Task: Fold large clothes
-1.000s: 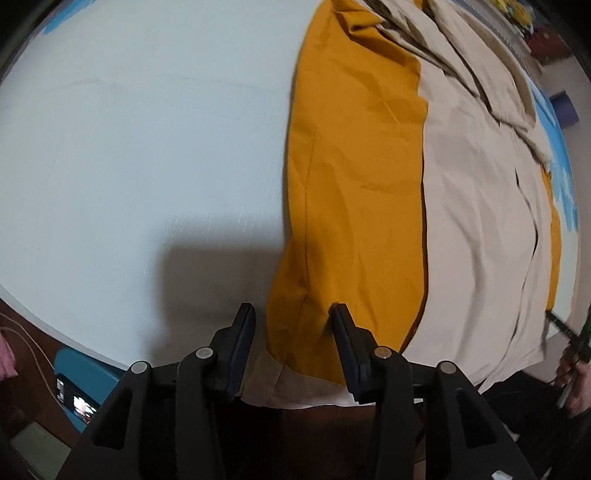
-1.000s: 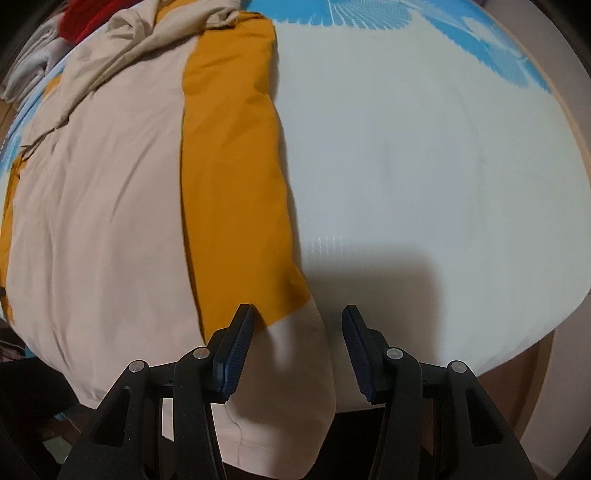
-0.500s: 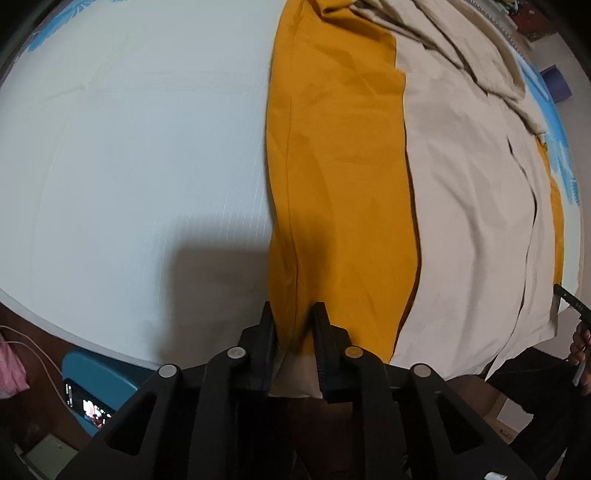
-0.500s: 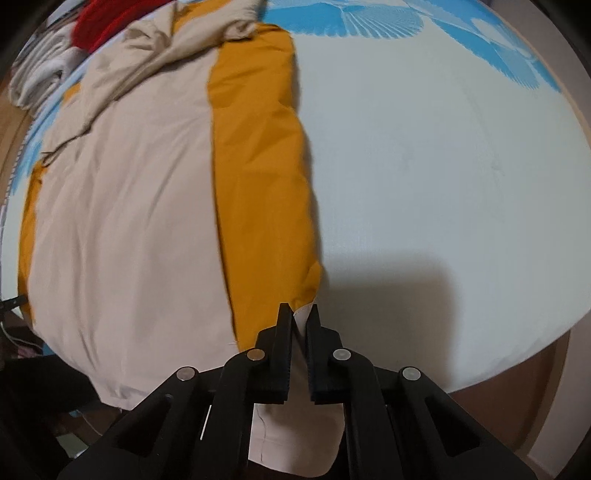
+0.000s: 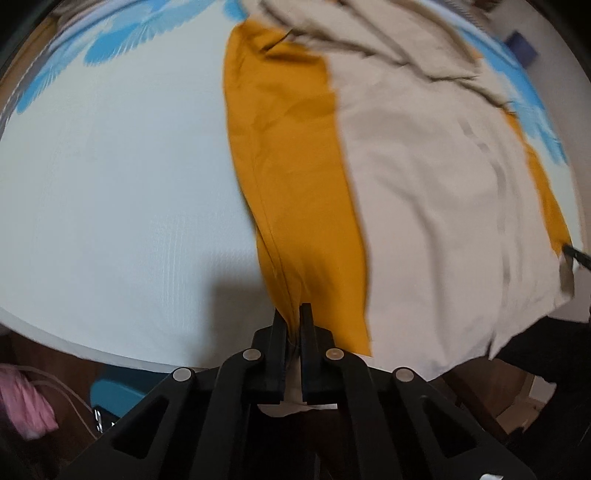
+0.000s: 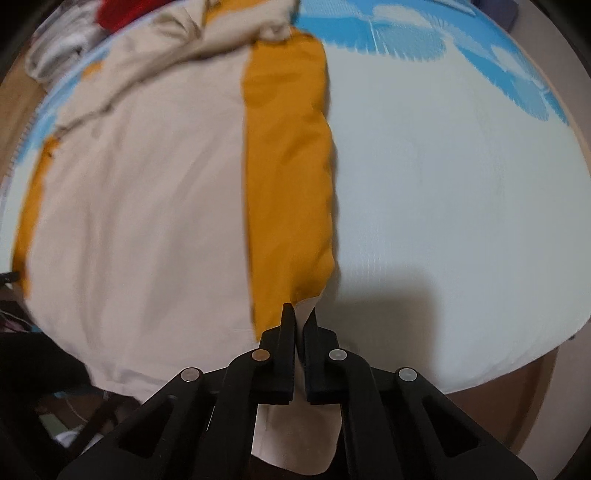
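Note:
A large beige and mustard-orange garment (image 5: 406,177) lies spread on a white table, its hem hanging over the near edge. My left gripper (image 5: 293,314) is shut on the hem of the orange panel (image 5: 288,155) at the garment's left side. In the right wrist view the same garment (image 6: 147,206) fills the left half. My right gripper (image 6: 300,314) is shut on the beige hem corner (image 6: 308,304) below the orange panel (image 6: 288,177) at the garment's right side. Both views are motion-blurred.
The white table cover (image 5: 110,192) has a blue feather print (image 6: 424,40) at the far end. A pile of red and grey clothes (image 6: 92,29) sits at the far left. A teal object (image 5: 110,387) and pink cloth (image 5: 22,398) lie below the table edge.
Both grippers went from open around the hem to shut on it. Both have since lifted and pulled back, showing more of the far table.

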`<state>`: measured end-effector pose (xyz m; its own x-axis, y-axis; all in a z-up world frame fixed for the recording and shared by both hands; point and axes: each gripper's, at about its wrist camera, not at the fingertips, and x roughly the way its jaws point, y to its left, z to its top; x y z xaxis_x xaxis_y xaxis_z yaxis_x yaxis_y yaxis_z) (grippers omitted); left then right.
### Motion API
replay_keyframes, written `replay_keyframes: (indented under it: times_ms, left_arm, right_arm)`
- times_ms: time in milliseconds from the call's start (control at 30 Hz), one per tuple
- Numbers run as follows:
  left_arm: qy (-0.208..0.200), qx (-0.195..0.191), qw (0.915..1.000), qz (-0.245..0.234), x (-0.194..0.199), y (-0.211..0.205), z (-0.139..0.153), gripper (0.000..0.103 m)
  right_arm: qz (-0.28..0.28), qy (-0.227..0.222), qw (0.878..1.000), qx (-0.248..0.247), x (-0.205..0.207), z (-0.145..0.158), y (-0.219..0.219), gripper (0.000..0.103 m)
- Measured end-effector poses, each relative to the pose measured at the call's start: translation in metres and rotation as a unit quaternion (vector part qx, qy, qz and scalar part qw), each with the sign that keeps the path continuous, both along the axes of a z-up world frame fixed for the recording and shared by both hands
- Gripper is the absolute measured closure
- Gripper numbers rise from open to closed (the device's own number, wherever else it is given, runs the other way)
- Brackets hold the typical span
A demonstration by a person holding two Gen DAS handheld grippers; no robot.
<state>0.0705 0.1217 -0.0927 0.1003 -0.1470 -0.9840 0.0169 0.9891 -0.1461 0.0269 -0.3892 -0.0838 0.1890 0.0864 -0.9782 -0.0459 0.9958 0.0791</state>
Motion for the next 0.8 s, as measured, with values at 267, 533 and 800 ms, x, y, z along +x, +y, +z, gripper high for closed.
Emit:
replay_keyframes:
  times_ms: [267,533,800]
  left_arm:
    - [-0.053,-0.029,0.9971,-0.046,0.0,0.003,0.067,0.1]
    - [-0.057,-0.056,0.9932,-0.085,-0.02,0.012,0.096,0.1]
    - [-0.066,-0.116,0.9892,-0.061,-0.037,0.04,0.117,0.1]
  right_arm:
    - [-0.009,-0.055,0.997,0.054,0.007,0.073,-0.012,0.1]
    - [-0.007,-0.075,0.994,0.075,-0.015,0.117,-0.023,0.101]
    - [-0.007,-0.101,0.99,0.103,-0.088,0.171,-0.041,0.101]
